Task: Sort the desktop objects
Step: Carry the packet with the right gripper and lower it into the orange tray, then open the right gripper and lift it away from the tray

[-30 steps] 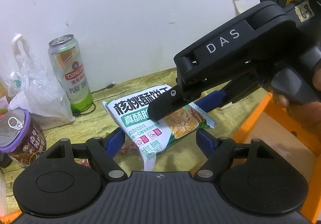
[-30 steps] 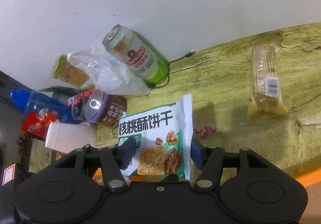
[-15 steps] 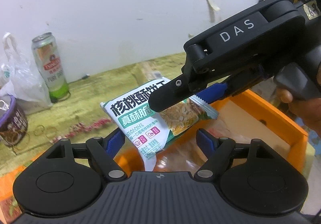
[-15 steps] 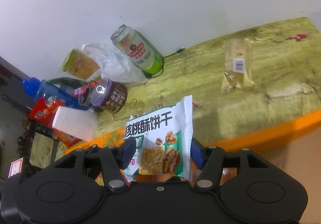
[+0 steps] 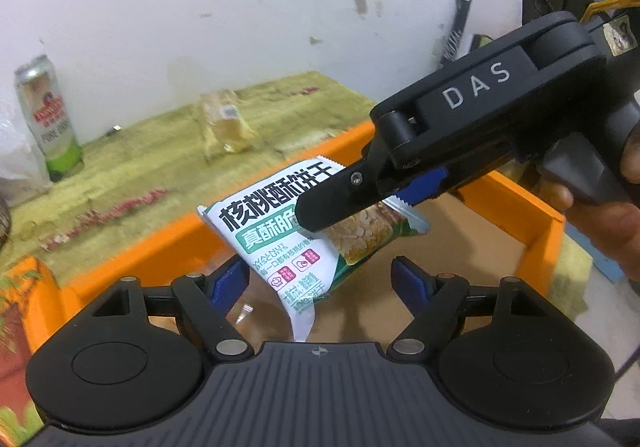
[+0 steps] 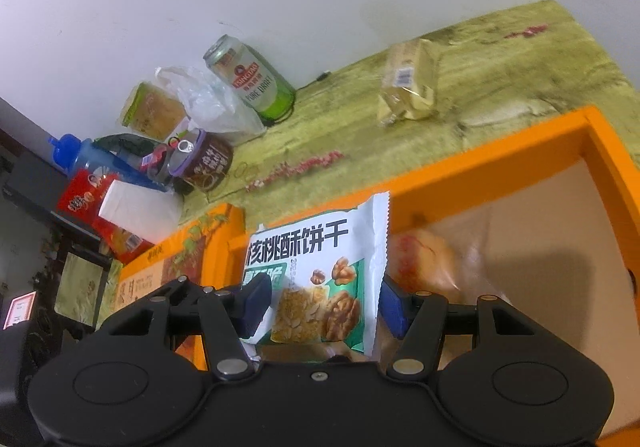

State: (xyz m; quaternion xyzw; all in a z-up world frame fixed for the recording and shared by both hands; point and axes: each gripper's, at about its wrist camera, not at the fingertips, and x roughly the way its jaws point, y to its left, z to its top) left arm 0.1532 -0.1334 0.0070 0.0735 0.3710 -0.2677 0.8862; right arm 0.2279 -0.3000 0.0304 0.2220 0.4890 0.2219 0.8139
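Note:
A white-and-green walnut biscuit packet (image 5: 280,243) hangs in the air over the open orange box (image 5: 168,243). My right gripper (image 5: 360,207), black and marked DAS, is shut on the packet's right part, with a person's hand (image 5: 600,215) on its grip. In the right wrist view the packet (image 6: 320,247) sits across the right gripper (image 6: 324,303), both blue pads against its sides, above the box (image 6: 500,163). My left gripper (image 5: 320,281) stands open just under the packet. The packet's lower corner dangles between its blue pads without touching them.
On the green table behind the box stand a green beer can (image 6: 252,83), a clear-wrapped cracker pack (image 6: 408,87), a purple-lidded can (image 6: 204,159), a plastic bag (image 6: 208,103), a blue bottle (image 6: 80,155) and a white cup (image 6: 140,211). A clear-bagged item (image 6: 432,263) lies inside the box.
Both grippers and the packet have travelled sideways from above the table to above the orange box. The beer can and other clutter have slid away to the left. The grip is unchanged.

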